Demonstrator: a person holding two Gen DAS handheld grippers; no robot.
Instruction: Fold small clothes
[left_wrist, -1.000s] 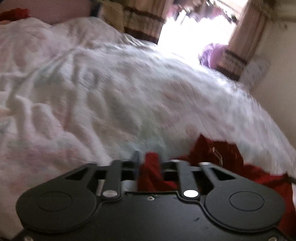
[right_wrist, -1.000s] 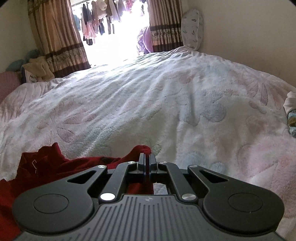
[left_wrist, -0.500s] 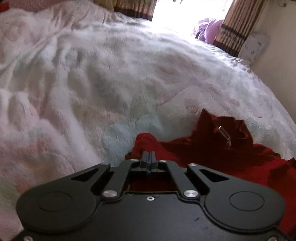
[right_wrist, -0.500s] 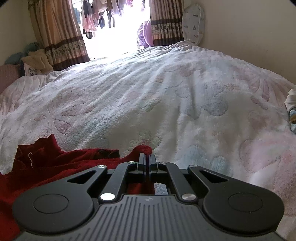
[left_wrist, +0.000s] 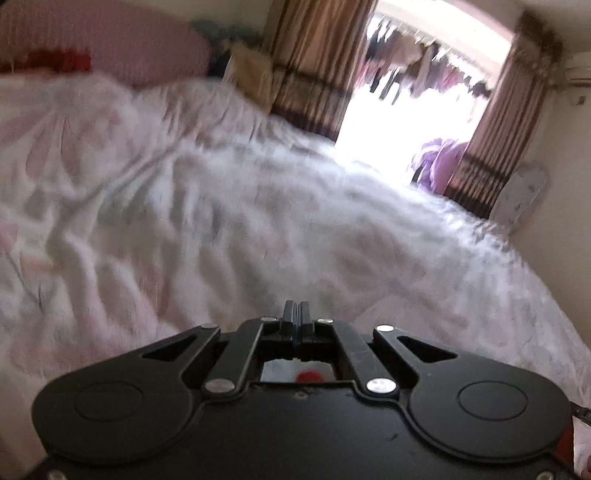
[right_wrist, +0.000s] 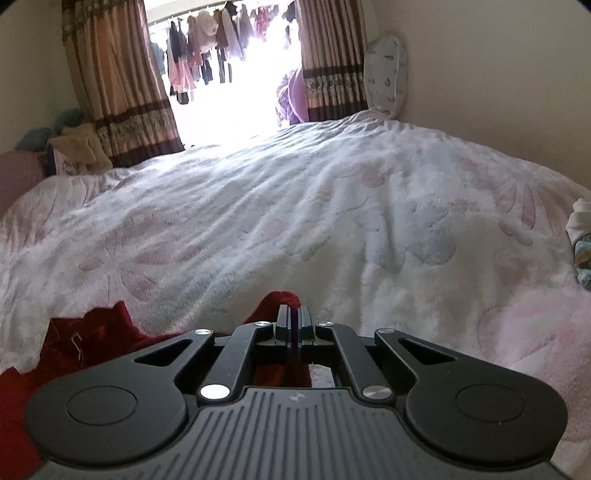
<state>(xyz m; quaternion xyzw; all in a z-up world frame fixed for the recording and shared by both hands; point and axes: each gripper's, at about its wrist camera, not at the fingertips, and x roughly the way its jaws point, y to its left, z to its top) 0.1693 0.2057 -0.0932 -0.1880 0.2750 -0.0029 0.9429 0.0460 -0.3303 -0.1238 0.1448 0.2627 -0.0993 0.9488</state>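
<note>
Red garment (right_wrist: 88, 347) low on white bedspread (right_wrist: 332, 229), 1 edge pinched in my right gripper (right_wrist: 294, 314), fingers pressed together on cloth. My left gripper (left_wrist: 294, 314) also pressed together; 0.5 s ago cloth lay bunched ahead of it, now only red scrap beneath, view swung up, blurred. Cannot tell if it holds cloth. Judgement: lifting for fold

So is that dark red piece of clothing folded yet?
Not neatly. The dark red garment lies rumpled on the white fluffy blanket, one edge pinched in the right tool.
</note>
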